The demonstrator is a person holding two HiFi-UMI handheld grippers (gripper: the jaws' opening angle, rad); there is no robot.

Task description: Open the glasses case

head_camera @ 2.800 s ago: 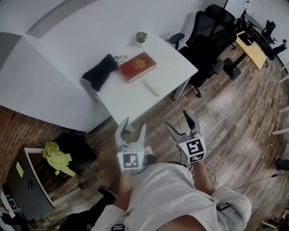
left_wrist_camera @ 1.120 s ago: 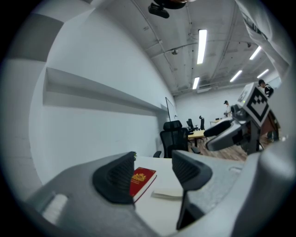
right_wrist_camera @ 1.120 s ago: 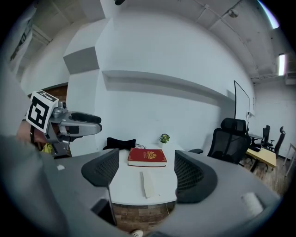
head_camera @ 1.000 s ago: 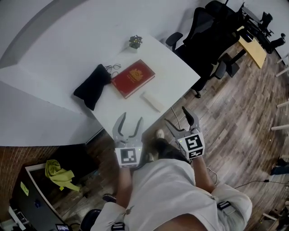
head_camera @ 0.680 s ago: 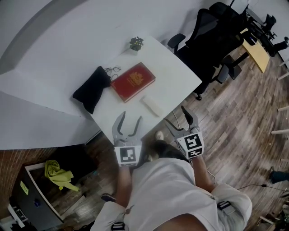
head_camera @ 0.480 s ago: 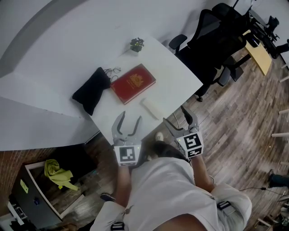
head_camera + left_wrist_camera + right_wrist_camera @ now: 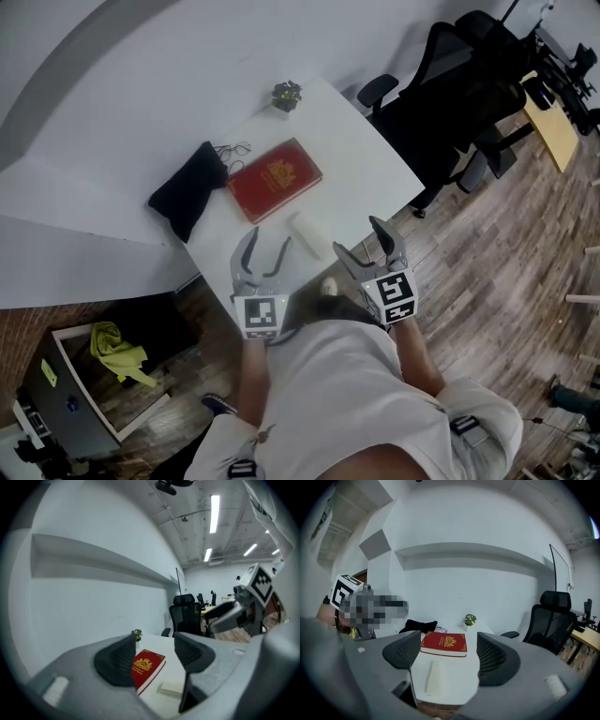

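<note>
At the table edge, left gripper and right gripper point roughly level, jaws apart, empty.

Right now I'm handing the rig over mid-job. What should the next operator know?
Left gripper: open, empty, at the table's near edge.
Right gripper: open, empty, beside the left one, pointing at the table.
Glasses case: white, looks shut, lying on the white table near its front edge, just in front of the red book.
Done: nothing yet; the case is untouched.
Left: reach the case, probably steady it with one gripper, and lift the lid with the other.
</note>
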